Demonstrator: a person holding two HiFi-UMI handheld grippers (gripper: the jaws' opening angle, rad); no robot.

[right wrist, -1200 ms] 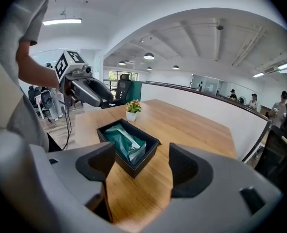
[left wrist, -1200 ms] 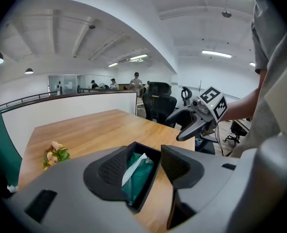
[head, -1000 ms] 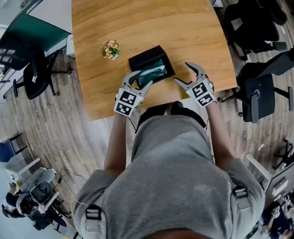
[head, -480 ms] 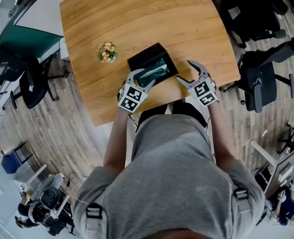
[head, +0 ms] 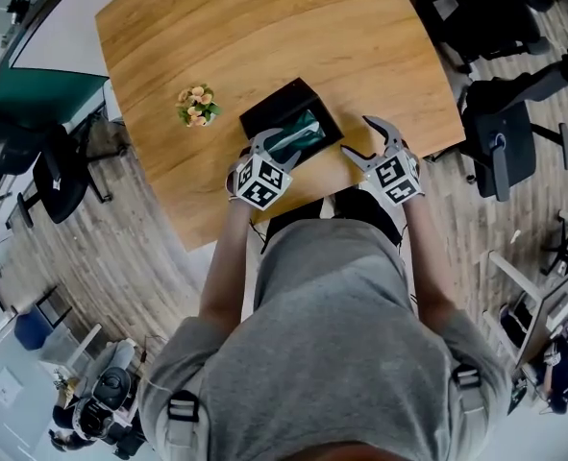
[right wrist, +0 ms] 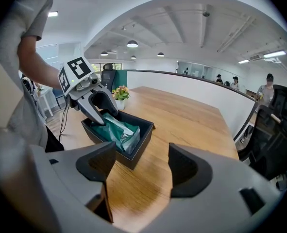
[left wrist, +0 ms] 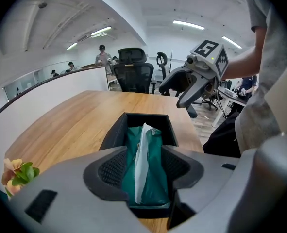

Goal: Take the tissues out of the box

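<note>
A black open box [head: 282,106] sits near the table's front edge with a green tissue pack [head: 296,137] in it. In the left gripper view a white tissue [left wrist: 143,154] pokes up from the green pack [left wrist: 155,178]. My left gripper [head: 274,144] is open, its jaws straddling the near end of the pack [right wrist: 115,130] over the box [right wrist: 133,147]. My right gripper [head: 368,140] hangs open over bare wood to the right of the box [left wrist: 133,123], holding nothing.
A small pot of flowers [head: 196,106] stands left of the box on the wooden table [head: 264,36]. Black office chairs [head: 500,133] stand at the right of the table, another chair [head: 48,176] at the left. The table's front edge runs just under both grippers.
My left gripper has moved forward and up, from the box's near corner to over the green pack. The right gripper has barely moved.
</note>
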